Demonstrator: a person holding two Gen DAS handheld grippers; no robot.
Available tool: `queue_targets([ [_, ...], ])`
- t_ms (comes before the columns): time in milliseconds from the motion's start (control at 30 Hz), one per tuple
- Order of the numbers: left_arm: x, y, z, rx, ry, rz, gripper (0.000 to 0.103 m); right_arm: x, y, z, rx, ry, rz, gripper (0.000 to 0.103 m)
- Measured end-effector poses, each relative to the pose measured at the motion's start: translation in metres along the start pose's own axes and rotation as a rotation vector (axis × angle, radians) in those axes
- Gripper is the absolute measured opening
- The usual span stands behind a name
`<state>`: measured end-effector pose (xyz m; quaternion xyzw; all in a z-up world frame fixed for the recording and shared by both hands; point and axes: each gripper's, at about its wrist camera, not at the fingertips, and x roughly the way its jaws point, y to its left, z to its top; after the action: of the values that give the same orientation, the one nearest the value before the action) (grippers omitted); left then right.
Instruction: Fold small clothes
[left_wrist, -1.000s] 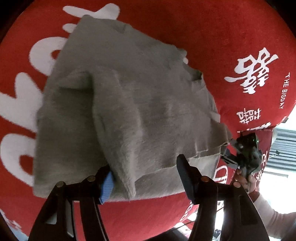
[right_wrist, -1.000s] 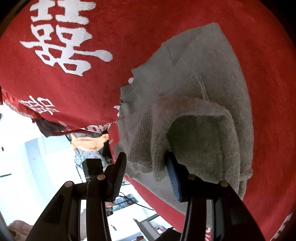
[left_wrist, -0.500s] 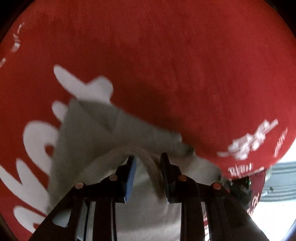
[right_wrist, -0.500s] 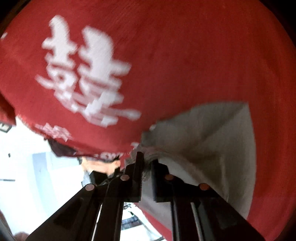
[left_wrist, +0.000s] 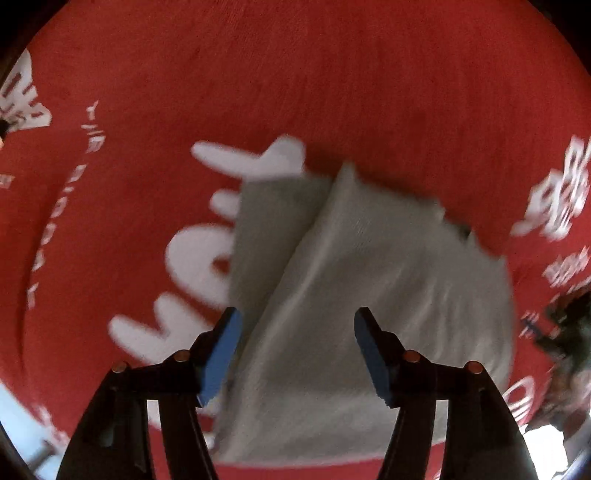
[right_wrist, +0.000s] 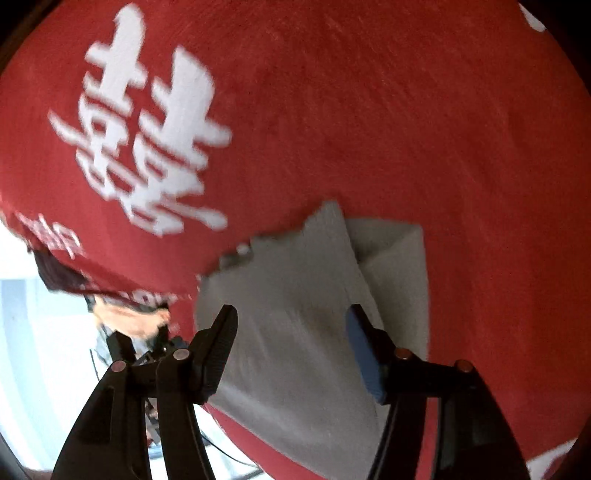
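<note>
Grey sweater (left_wrist: 369, 280) is lying folded on the red cloth (left_wrist: 332, 74) with the white lettering. Left gripper (left_wrist: 297, 332) and right gripper (right_wrist: 291, 328) both hang over it, jaws opening up, nothing pinched between either pair.

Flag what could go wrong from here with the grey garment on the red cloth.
1. Both grippers' jaws are opening with nothing pinched: left gripper, right gripper. The folded grey garment may spring open.
2. Its top layer lies skewed over the lower one, so another fold could come out uneven.
3. The garment overhangs the red cloth edge and might slide.
</note>
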<state>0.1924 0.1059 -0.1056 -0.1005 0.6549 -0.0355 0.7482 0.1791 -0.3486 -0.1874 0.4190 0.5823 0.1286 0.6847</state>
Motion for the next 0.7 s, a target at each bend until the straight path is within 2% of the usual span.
queue_targets([
  [100, 0.004, 0.008, -0.025, 0.041, 0.039, 0.004, 0.065, -0.005, 0.000, -0.022, -0.029, 0.021, -0.028, 0.066],
  [267, 0.014, 0.020, -0.054, 0.078, 0.106, -0.050, 0.065, -0.010, -0.006, -0.067, -0.032, 0.037, -0.087, 0.066],
  [367, 0.016, 0.023, -0.068, 0.114, 0.137, -0.103, 0.065, -0.017, -0.014, -0.092, 0.003, 0.017, -0.117, 0.066],
  [533, 0.015, 0.020, -0.078, 0.189, 0.163, -0.206, 0.065, -0.028, -0.018, -0.148, 0.102, -0.044, -0.115, 0.066],
  [633, 0.020, 0.022, -0.077, 0.213, 0.192, -0.263, 0.065, -0.018, -0.020, -0.180, 0.174, -0.051, -0.075, 0.066],
  [700, 0.028, 0.023, -0.076, 0.226, 0.223, -0.271, 0.059, -0.005, -0.023, -0.197, 0.221, -0.049, -0.043, 0.066],
])
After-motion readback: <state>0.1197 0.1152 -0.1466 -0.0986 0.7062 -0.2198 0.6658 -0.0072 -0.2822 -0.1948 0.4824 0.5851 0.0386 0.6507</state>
